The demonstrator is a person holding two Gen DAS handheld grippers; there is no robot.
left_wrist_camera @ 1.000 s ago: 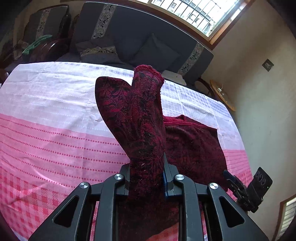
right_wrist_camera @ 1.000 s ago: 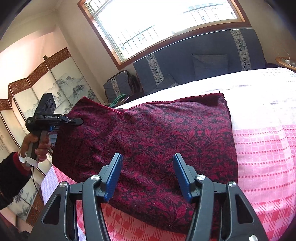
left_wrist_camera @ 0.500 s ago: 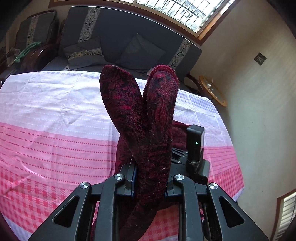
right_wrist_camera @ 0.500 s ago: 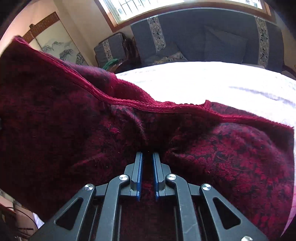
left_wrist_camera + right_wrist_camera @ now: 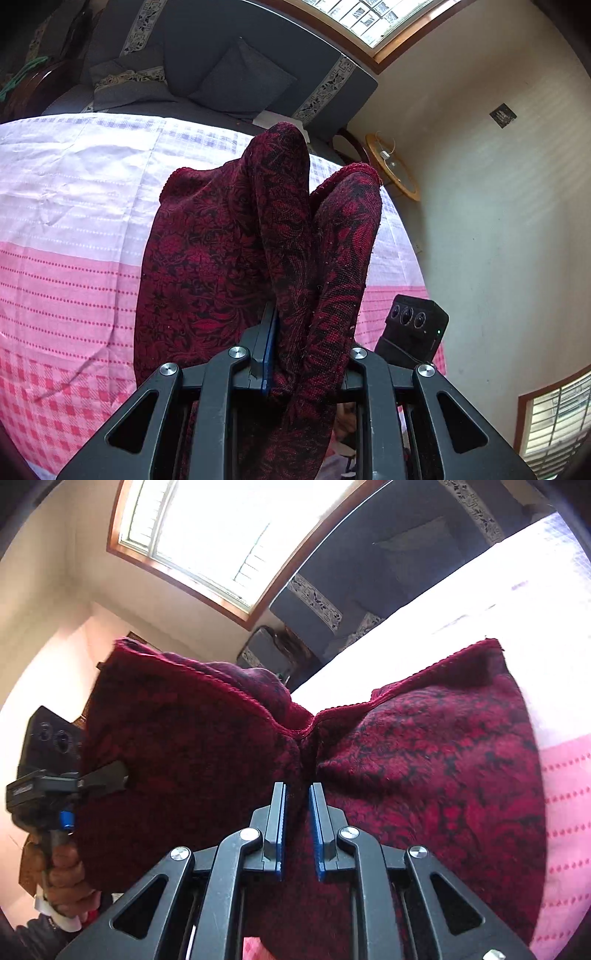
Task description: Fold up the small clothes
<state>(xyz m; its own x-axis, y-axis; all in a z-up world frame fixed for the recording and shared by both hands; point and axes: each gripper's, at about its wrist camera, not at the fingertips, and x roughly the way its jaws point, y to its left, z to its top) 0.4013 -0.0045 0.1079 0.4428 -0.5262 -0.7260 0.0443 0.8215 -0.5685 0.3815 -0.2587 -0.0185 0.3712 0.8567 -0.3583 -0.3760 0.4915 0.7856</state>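
The dark red patterned cloth hangs lifted between my two hands, its far part draped back down onto the pink and white bedsheet so the fold has a flat bed to land on. My left gripper is clamped on a bunched ridge of it, raising that edge to carry it over. My right gripper has a pinch of the same cloth between its pads at the middle of the hem; the jaws have just been easing apart a little and stand narrow, fabric filling the gap. From there my left hand shows at the left, gripping its handle. Beyond the bed sit the grey sofa and the window.
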